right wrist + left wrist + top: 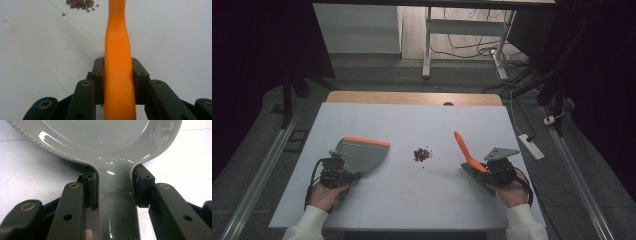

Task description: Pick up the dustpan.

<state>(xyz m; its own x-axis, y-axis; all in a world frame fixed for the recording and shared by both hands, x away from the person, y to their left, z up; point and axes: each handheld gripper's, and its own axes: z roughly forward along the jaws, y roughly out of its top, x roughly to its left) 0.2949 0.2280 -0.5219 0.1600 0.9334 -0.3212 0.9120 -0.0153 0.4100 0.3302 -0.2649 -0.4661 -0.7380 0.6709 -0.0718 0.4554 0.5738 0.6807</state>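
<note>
So far nothing has been swept, as far as I can judge: the white table (407, 200) is bare apart from the tools and one small heap. The grey dustpan (362, 154) with its orange lip sits on the left side of the table, its mouth turned toward the middle, and the left gripper (113, 190) is clenched on its grey handle, jaws pressing in from both sides. On the right, the right gripper (117, 75) grips the orange brush handle (465, 150), which slants up and away toward the centre; the jaws are closed tight around it. The brush head I cannot make out. Between the two tools, well apart from each, lies the little pile of red and green beans (422, 154), with a few strays just beside it. Both tools look picked up and ready; bringing them in, sweeping and collecting all seem left to do.
</note>
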